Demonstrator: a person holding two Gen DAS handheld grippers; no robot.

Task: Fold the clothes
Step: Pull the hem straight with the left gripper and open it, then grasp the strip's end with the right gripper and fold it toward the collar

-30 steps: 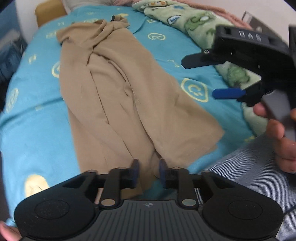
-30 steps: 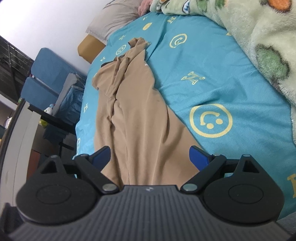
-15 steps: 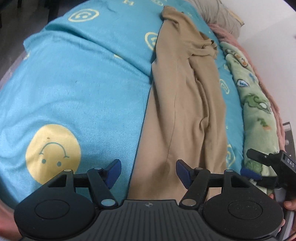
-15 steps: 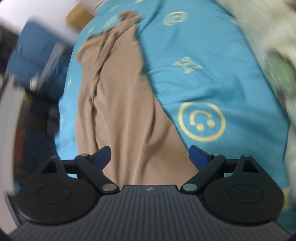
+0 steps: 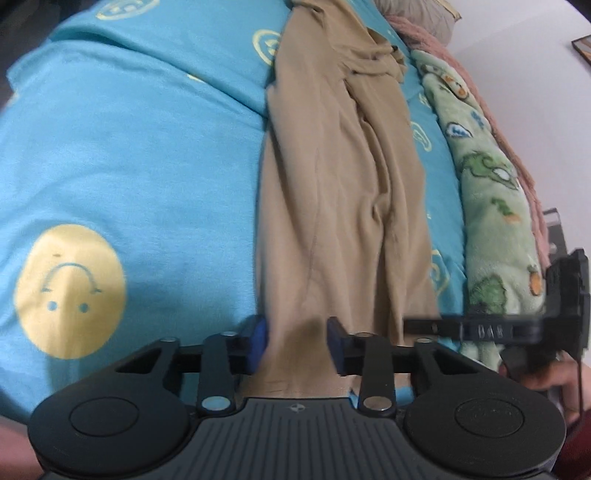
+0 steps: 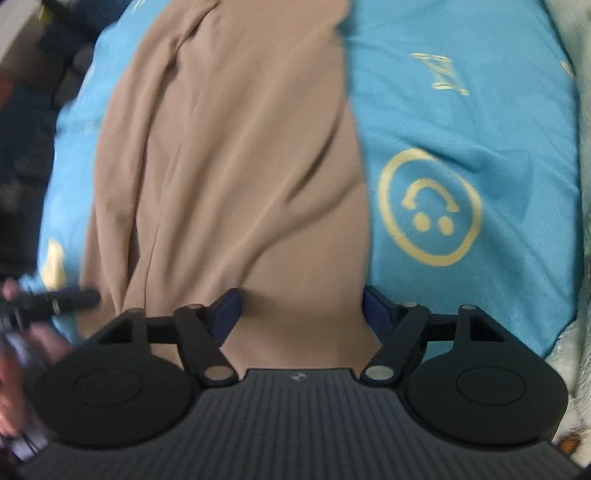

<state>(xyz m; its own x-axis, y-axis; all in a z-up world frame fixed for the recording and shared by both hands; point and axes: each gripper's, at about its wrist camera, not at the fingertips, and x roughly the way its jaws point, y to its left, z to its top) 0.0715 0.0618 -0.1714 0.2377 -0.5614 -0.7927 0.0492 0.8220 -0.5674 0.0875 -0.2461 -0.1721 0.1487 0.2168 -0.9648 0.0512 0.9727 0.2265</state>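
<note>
A long tan garment lies stretched lengthwise on the blue smiley-print bedspread. My left gripper points down at the garment's near left corner. Its jaws are closing with the cloth lying flat between the blue pads, which are not pinching it. My right gripper hangs over the tan garment at its near right edge. Its jaws are also closing, wide apart, with cloth between them. In the left wrist view the right gripper shows side-on at the right. The left gripper's tip appears blurred in the right wrist view.
A green fleece blanket with animal prints runs along the bed's right side, with a pink cover behind it. A grey pillow lies at the far end. Dark furniture stands past the bed's left edge. A hand shows low left.
Both grippers have come down closer to the garment's near end and rolled. The left jaws widened, then narrowed around the cloth's corner. The right jaws have drawn inward from wide open.
</note>
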